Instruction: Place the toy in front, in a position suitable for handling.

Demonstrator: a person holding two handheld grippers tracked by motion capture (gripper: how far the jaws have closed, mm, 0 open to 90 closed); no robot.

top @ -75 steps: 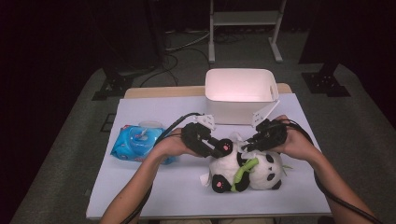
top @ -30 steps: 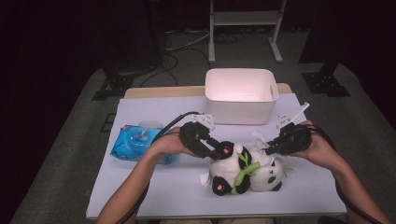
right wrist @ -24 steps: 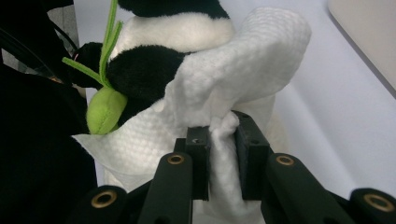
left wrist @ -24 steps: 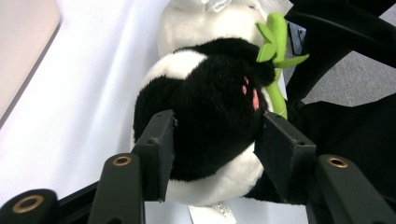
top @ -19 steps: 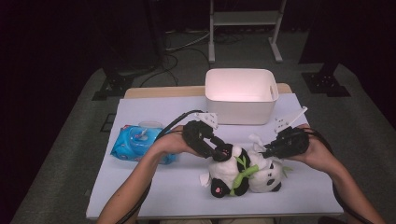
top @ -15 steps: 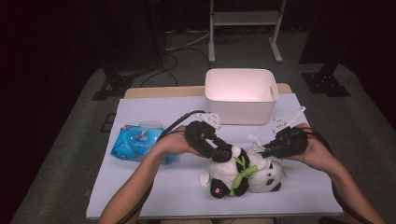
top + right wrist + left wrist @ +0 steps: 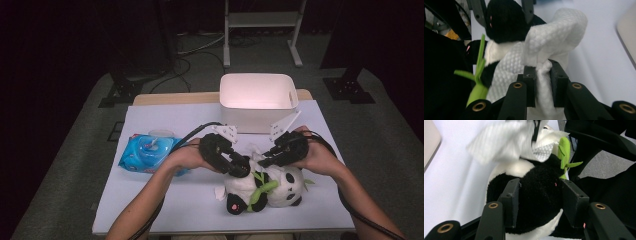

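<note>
The toy panda [image 7: 262,189] lies on its side on the white table [image 7: 165,210], near the front edge, its long axis running left to right across the table. A white wipe [image 7: 549,50] is draped over its upper side. The wipe is pinched between the closed jaws of the right gripper [image 7: 543,86], which comes in from the panda's right and far side; the cloth bunches up just beyond the pads. A black limb of the panda is clamped by the left gripper [image 7: 540,202], whose pads press into the fur from both sides, so the toy is pinned from its left. The next stroke is judged to run along the body, toward the left gripper. Behind both stand a white bin [image 7: 258,102] and, well apart at the left, a blue packet [image 7: 147,152].
</note>
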